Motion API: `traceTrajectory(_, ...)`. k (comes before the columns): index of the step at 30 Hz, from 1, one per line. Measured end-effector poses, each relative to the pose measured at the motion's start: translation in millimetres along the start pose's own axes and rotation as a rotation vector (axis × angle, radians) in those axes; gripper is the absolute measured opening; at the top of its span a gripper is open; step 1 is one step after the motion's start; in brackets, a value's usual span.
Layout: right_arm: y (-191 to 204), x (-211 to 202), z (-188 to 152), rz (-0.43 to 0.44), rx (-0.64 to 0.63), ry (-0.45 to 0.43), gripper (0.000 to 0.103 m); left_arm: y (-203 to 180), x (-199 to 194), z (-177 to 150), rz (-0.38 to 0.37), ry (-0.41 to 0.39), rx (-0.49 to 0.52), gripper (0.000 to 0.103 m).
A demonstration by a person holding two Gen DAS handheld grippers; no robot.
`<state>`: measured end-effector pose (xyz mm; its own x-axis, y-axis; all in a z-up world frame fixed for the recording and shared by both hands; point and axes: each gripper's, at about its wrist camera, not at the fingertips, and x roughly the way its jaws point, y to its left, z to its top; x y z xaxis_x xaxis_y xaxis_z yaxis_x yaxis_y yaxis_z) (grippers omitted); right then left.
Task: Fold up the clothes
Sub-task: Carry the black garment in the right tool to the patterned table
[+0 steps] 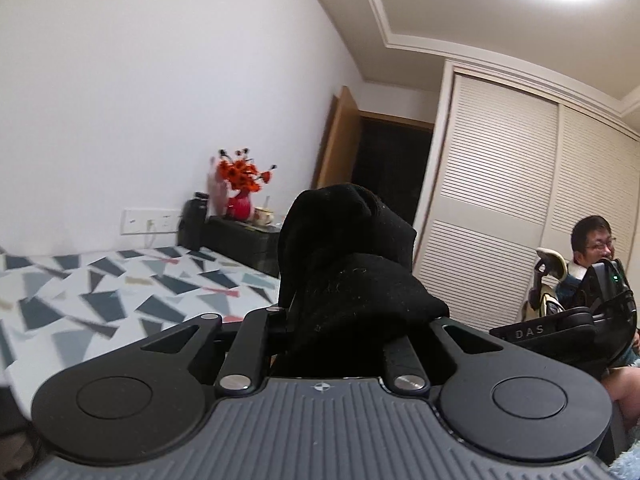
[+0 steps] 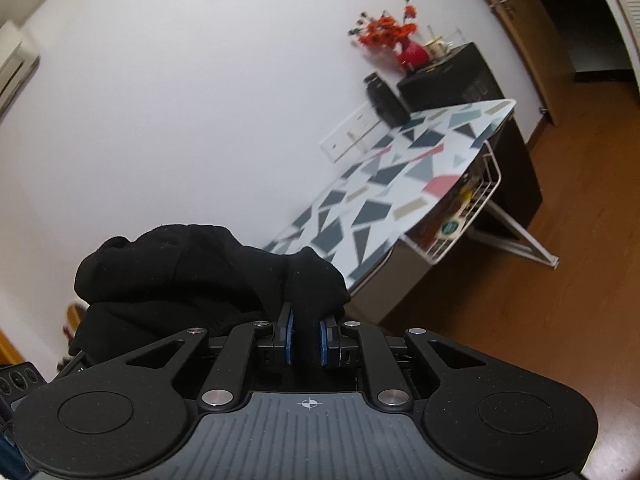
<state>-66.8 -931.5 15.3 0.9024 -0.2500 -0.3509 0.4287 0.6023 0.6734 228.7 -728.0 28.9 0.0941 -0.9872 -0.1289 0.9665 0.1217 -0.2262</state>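
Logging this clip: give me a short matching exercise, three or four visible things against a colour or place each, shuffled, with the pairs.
Things:
1. garment
2. vase
3. table
4. floor

Descriptions:
A. brown wood
B. red, on the dark cabinet
C. black, pinched in the right hand-held gripper
D. grey and white triangle pattern

Pairs: 1-C, 2-B, 3-D, 4-A

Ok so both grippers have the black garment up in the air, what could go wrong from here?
1. The right gripper pinches only a narrow fold of the black garment between its blue pads; it might slip out.
2. The cloth is bunched over the left gripper, hiding its fingers, so it could be lowered crooked onto the patterned table.
3. The red vase of flowers stands beside the table's far end; swinging cloth might catch it.
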Motion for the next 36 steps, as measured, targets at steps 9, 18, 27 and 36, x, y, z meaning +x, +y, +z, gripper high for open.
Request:
traceTrajectory(9, -16, 126, 111, 0.002, -0.013, -0.023, 0.011, 77, 117, 48, -0.044, -0.052, 0.006, 0.014)
traceTrajectory(18, 18, 247, 205, 0.092, -0.129, -0.066, 0.013, 171, 193, 104, 0.011, -0.140, -0.034, 0.014)
traceTrajectory(27, 5, 365, 226, 0.149, -0.097, 0.065, 0.012, 223, 219, 100, 0.174, -0.034, -0.054, 0.014)
traceTrajectory(36, -34, 470, 274, 0.205, -0.136, 0.172, 0.012, 248, 278, 92, 0.400, 0.029, -0.033, 0.014)
